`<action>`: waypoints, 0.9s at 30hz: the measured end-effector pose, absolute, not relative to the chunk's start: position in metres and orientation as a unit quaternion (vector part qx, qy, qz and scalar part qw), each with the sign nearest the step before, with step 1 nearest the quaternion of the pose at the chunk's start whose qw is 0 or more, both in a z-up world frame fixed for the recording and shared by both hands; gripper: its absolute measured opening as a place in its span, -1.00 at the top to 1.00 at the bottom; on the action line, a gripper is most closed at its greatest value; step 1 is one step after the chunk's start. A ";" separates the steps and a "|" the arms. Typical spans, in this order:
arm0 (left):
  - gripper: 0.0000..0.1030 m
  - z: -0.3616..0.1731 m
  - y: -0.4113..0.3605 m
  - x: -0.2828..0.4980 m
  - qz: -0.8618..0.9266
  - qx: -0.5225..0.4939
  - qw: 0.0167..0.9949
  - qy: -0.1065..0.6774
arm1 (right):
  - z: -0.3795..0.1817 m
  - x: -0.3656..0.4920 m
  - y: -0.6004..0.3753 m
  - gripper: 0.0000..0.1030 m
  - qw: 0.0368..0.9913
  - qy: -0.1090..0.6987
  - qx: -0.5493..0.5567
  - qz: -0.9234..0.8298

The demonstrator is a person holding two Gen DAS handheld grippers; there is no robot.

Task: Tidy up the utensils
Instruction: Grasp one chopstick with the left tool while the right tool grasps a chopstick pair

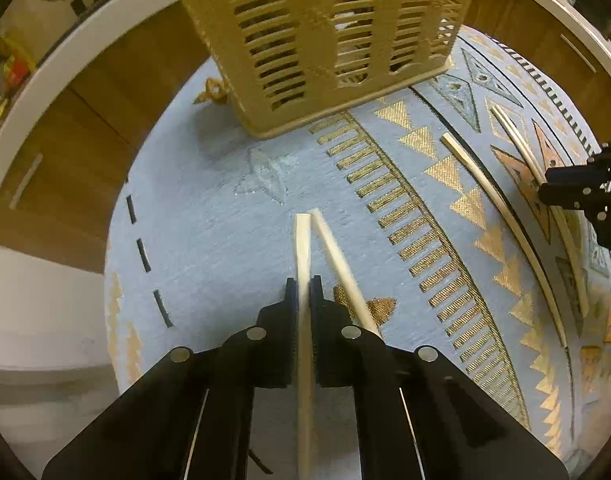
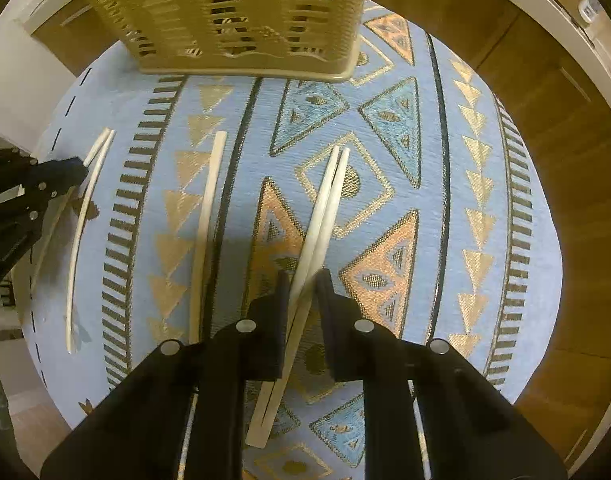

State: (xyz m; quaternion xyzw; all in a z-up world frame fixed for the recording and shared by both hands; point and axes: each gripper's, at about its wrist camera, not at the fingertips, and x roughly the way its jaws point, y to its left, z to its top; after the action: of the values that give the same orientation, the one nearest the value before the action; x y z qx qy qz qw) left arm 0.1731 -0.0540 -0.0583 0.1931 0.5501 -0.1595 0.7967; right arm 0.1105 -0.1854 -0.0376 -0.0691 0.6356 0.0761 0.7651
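Observation:
My left gripper [image 1: 304, 286] is shut on one pale chopstick [image 1: 303, 248]. A second chopstick [image 1: 337, 264] lies on the cloth just right of it. My right gripper [image 2: 303, 280] is open, its jaws on either side of a pair of chopsticks [image 2: 325, 208] lying on the cloth. A single chopstick [image 2: 207, 216] lies to their left; it also shows in the left wrist view [image 1: 501, 216]. The tan slotted basket [image 1: 325, 36] stands at the far side of the table, also in the right wrist view [image 2: 233, 16]. The left gripper shows in the right wrist view [image 2: 79, 174].
The round table carries a blue patterned cloth [image 1: 209, 208]. Wooden cabinets [image 1: 97, 92] and a white counter edge [image 1: 65, 52] surround it. The right gripper shows at the right edge of the left wrist view [image 1: 543, 186], over the pair of chopsticks [image 1: 517, 140].

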 end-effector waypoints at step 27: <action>0.93 0.023 -0.011 0.118 -0.201 0.017 0.902 0.382 | 0.015 0.024 -0.222 0.81 0.834 0.527 -0.006 0.162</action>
State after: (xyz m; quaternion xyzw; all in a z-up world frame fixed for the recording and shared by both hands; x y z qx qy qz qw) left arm 0.1176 -0.0114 0.0233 0.0168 0.3823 -0.2010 0.9018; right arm 0.0238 -0.2224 0.0150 -0.0061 0.5270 0.1617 0.8343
